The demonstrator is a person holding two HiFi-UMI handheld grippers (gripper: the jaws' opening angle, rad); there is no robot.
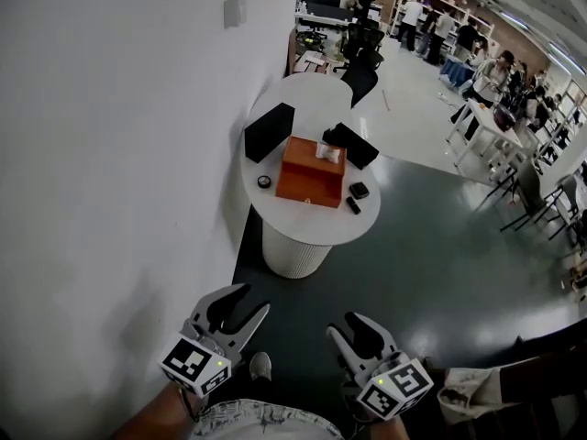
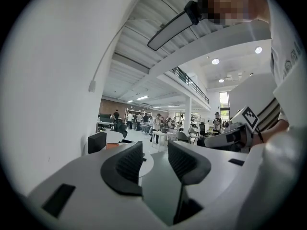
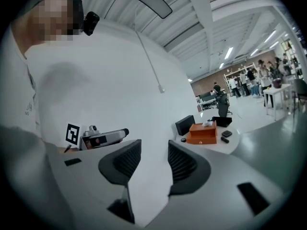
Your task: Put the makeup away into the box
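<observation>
An orange box stands on a round white table by the wall, well ahead of me. Around it lie a small round compact, a black compact and a black tube. My left gripper and right gripper are held low and side by side, far short of the table. Both are open, with nothing between their fingers. In the right gripper view the orange box shows beyond the right gripper. The left gripper frames the table's edge.
A black box and an open black case stand behind the orange box. The white wall runs along the left. Dark floor lies to the right, with desks, chairs and people at the back right.
</observation>
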